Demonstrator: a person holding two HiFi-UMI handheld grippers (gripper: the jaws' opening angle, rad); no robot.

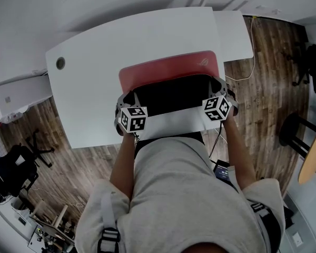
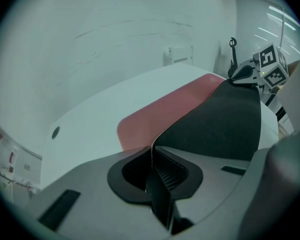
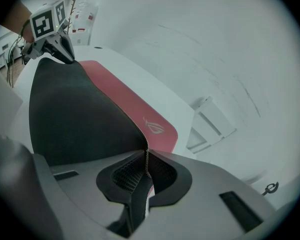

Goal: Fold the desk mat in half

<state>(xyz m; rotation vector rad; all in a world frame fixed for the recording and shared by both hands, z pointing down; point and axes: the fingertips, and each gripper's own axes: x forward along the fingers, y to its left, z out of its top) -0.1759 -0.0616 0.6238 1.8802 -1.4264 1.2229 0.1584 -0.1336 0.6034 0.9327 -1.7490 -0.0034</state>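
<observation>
The desk mat (image 1: 168, 67) is red on top with a black underside (image 1: 171, 95); its near half is lifted and curls back over the far half. My left gripper (image 1: 127, 105) is shut on the mat's near left corner, the stitched edge (image 2: 153, 149) pinched between the jaws. My right gripper (image 1: 220, 95) is shut on the near right corner (image 3: 147, 154). In the left gripper view the red face (image 2: 160, 109) lies flat beyond the black underside (image 2: 225, 119). The right gripper view shows the red face (image 3: 135, 109) with a logo.
The white desk (image 1: 95, 99) has a round cable hole (image 1: 60, 63) at its far left. A wall runs behind it. Wood floor, a chair (image 1: 16, 167) on the left and a stool (image 1: 297, 130) on the right surround the desk.
</observation>
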